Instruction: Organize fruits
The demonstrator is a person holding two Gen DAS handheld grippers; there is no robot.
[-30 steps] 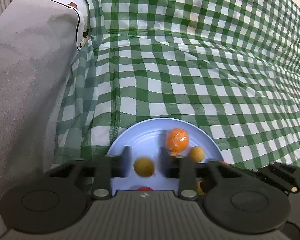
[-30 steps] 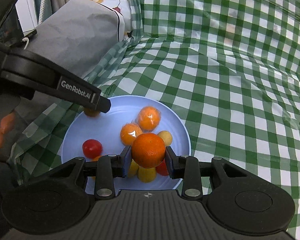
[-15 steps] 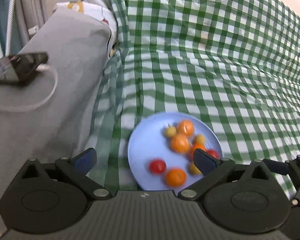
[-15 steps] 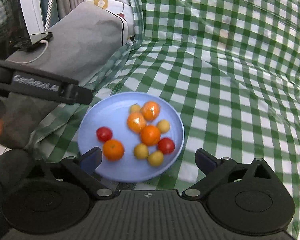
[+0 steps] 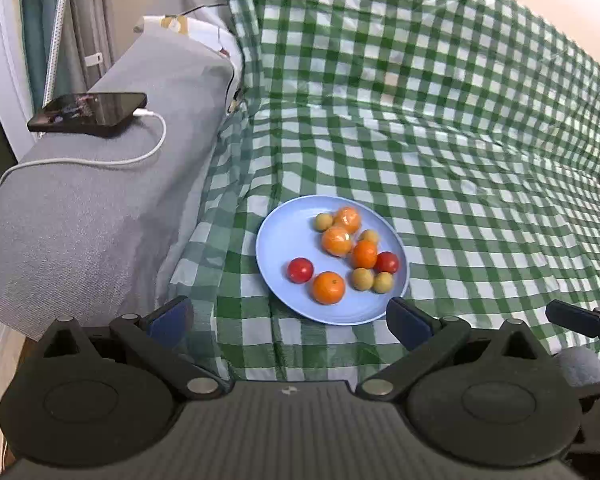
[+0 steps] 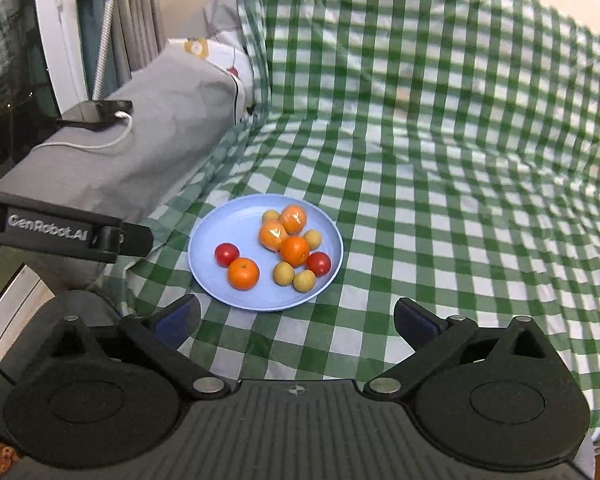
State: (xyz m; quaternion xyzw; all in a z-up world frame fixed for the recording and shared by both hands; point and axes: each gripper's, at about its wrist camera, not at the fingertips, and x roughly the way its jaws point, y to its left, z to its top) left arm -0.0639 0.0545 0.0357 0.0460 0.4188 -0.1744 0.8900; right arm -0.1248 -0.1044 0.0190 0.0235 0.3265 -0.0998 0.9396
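Checked cloth (image 5: 420,140): covers the whole surface. Grey cushion (image 5: 100,200), left of frame; phone (image 5: 88,114) on it. Blue plate (image 5: 280,240), centre: holds all visible fruit, namely oranges (image 5: 328,288), tomatoes (image 5: 300,270) and small yellow fruits (image 5: 362,279). Left gripper (image 5: 288,320) and right gripper (image 6: 296,318): jaws wide, empty. Gathering looks finished; none visible off-plate.
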